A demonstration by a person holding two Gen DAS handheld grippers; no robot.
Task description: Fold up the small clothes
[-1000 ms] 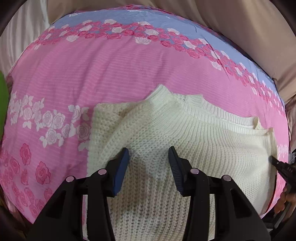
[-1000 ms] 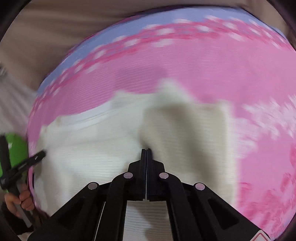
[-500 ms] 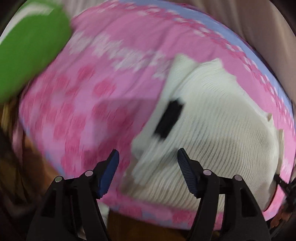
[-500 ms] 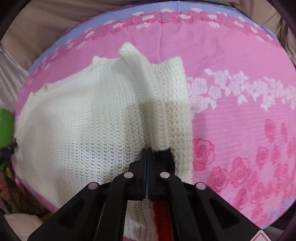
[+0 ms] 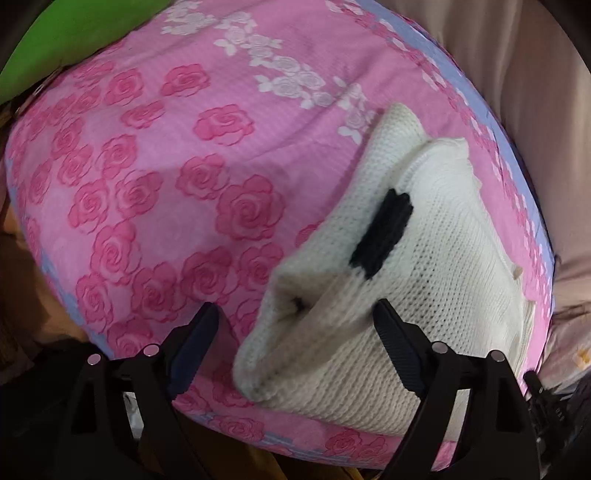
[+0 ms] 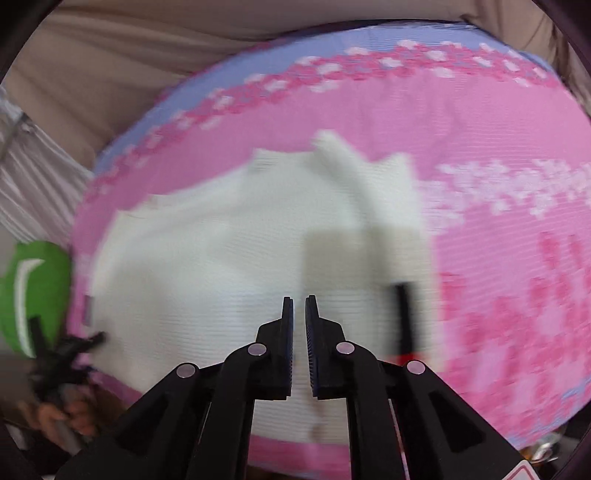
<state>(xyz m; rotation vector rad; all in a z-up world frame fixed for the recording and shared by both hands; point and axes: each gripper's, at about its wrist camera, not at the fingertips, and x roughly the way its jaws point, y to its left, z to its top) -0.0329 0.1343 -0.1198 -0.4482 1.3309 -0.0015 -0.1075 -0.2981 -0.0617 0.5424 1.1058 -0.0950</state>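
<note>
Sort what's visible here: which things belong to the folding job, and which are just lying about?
Part of the job:
- cream knitted sweater, partly folded
- left hand-held gripper, jaws opening, nothing between them
- right hand-held gripper, jaws opening, empty
- pink rose-print cloth it lies on

Lying about:
- green object
- beige fabric behind

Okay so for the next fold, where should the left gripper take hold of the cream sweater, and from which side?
Probably the raised, bunched near corner of the cream sweater, below its black patch. It stands up off the pink rose bedspread, so a pad can slip under it. Come from above on the bedspread side; the left gripper, its jaws opening, already straddles that corner without pressing it.
</note>
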